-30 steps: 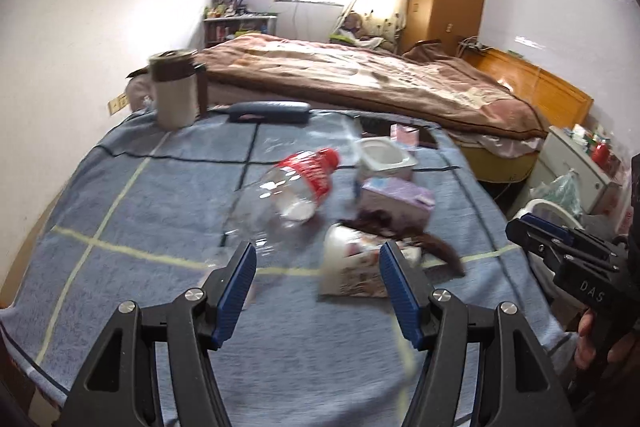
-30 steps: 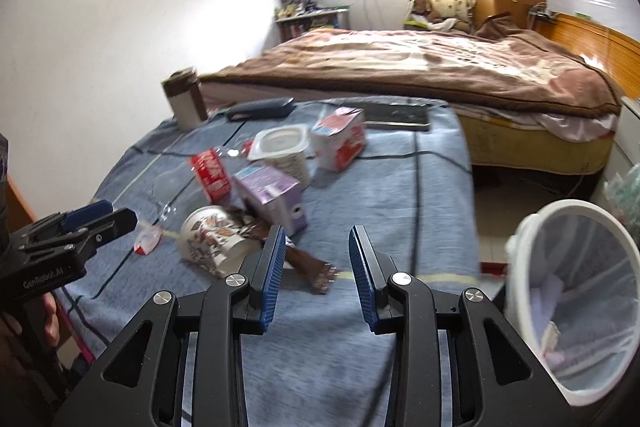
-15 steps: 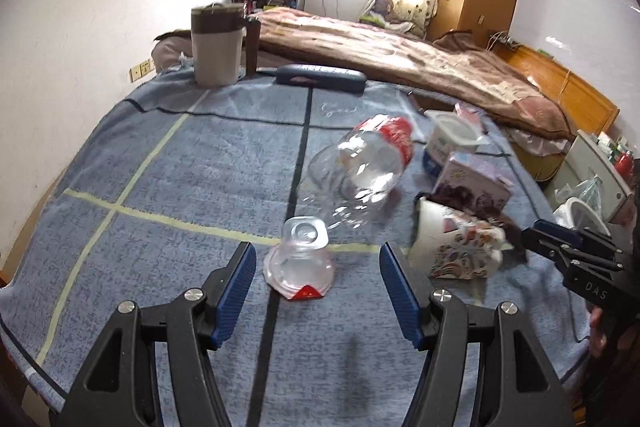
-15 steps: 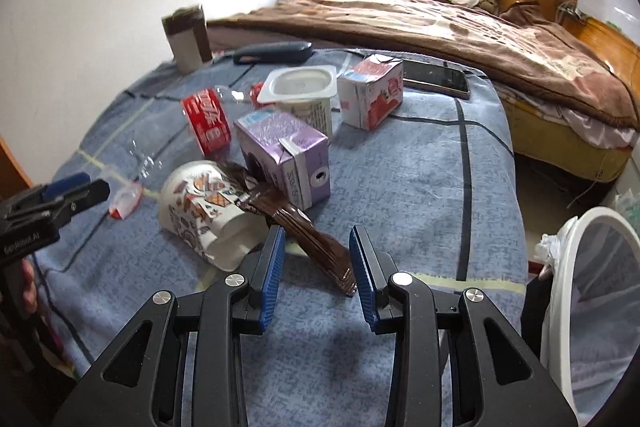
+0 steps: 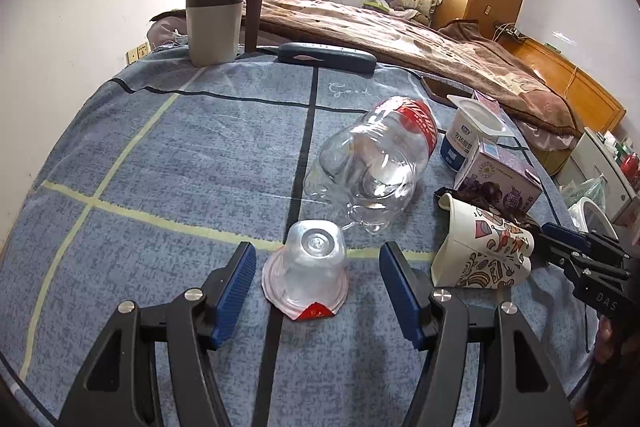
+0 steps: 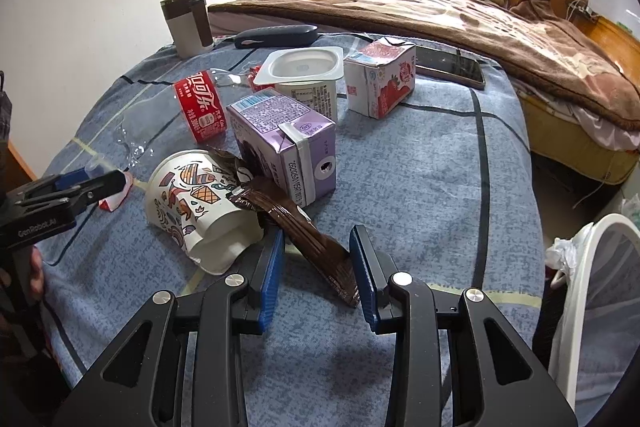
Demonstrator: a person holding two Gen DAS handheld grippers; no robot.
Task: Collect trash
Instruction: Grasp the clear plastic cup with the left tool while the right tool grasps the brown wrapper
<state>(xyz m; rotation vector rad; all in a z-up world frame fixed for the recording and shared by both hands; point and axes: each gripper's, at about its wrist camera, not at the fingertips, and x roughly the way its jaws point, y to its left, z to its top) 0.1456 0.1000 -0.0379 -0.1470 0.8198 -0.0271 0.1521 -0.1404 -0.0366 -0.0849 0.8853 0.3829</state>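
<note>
Trash lies on a blue checked tablecloth (image 5: 160, 163). My left gripper (image 5: 314, 277) is open, its fingers on either side of a small clear jelly cup (image 5: 306, 273) lying upside down. Behind it lies a clear plastic bottle (image 5: 372, 167) with a red label. My right gripper (image 6: 316, 259) is open around the end of a brown wrapper (image 6: 304, 227), apart from it on both sides. The wrapper lies across a printed paper cup (image 6: 196, 203) on its side and leans on a purple carton (image 6: 284, 143).
A white yoghurt tub (image 6: 304, 75) and a red-and-white carton (image 6: 380, 79) stand farther back, with a phone (image 6: 448, 67), a dark case (image 6: 276, 35) and a mug (image 5: 216, 23). A white mesh bin (image 6: 596, 307) stands off the table's right edge. A bed lies beyond.
Both grippers have moved forward and lower. The left one now straddles the jelly cup, and the right one has opened wider and reached the brown wrapper's end.
</note>
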